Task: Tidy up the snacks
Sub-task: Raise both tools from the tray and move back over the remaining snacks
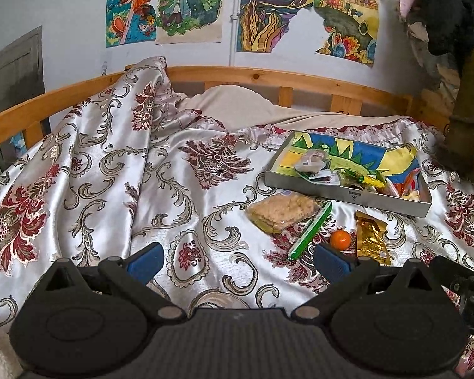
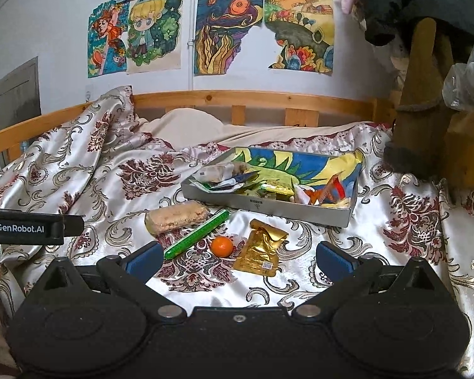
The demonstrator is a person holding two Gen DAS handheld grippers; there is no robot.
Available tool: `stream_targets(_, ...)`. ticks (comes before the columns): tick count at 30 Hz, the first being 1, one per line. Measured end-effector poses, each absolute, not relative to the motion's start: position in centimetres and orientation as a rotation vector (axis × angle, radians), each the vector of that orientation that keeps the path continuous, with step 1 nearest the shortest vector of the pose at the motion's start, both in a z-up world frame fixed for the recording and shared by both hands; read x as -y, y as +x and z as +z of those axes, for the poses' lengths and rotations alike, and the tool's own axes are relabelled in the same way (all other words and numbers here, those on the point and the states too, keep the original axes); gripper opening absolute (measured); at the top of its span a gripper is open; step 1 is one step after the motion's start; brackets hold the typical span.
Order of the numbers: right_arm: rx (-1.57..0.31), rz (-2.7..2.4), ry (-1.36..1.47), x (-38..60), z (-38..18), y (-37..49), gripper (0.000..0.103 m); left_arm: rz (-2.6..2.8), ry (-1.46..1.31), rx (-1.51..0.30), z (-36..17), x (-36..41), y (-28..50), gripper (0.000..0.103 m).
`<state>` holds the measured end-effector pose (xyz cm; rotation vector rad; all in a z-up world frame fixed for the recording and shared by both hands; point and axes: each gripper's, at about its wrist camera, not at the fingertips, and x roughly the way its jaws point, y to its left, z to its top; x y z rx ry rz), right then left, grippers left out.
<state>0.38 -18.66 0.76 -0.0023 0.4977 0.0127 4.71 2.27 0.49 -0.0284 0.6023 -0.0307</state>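
Note:
A grey shallow box (image 1: 391, 200) (image 2: 300, 211) with a colourful lining holds several snack packets and lies on the bed. In front of it lie a clear pack of beige biscuits (image 1: 282, 213) (image 2: 177, 216), a green stick pack (image 1: 311, 230) (image 2: 197, 235), a small orange (image 1: 340, 239) (image 2: 221, 246) and a gold pouch (image 1: 371, 237) (image 2: 262, 251). My left gripper (image 1: 238, 260) is open and empty, left of the snacks. My right gripper (image 2: 238, 260) is open and empty, just in front of the orange and pouch.
A silver and red patterned bedspread (image 1: 110, 173) covers the bed, bunched high at the left. A wooden rail (image 1: 252, 77) runs behind it. A wooden post (image 2: 426, 120) and dark fabric stand at the right. The left gripper's body (image 2: 31, 225) shows at the right wrist view's left edge.

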Motion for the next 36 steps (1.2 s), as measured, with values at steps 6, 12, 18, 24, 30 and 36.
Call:
stream_targets(6,-0.485,-0.008,-0.009,18.6,0.9,0.3,0.102,-0.025,-0.057,-0.605,1.2,-2.6,4.9,0.103)
stream_targets(12,-0.494,-0.012,0.008,18.9,1.1,0.9,0.102,-0.068,-0.057,-0.631,2.4,-2.4,6.1,0.103)
stream_targets(18,-0.503,-0.005,0.018,18.9,1.1,1.8,0.102,-0.096,-0.081,-0.666,3.0,-2.7,8.2,0.103)
stream_targets(24,-0.562,-0.017,0.064,19.6,1.0,2.8,0.102,-0.162,-0.035,-0.734,2.5,-1.9,11.4,0.103)
stream_targets(30,-0.63,-0.041,0.066,21.3,0.7,4.2,0.102,-0.264,-0.042,-0.81,-0.7,-0.8,13.2,0.103)
stream_targets(36,-0.712,-0.018,-0.017,22.9,0.2,8.0,0.102,-0.387,-0.028,-0.853,-2.5,0.9,14.6,0.103)
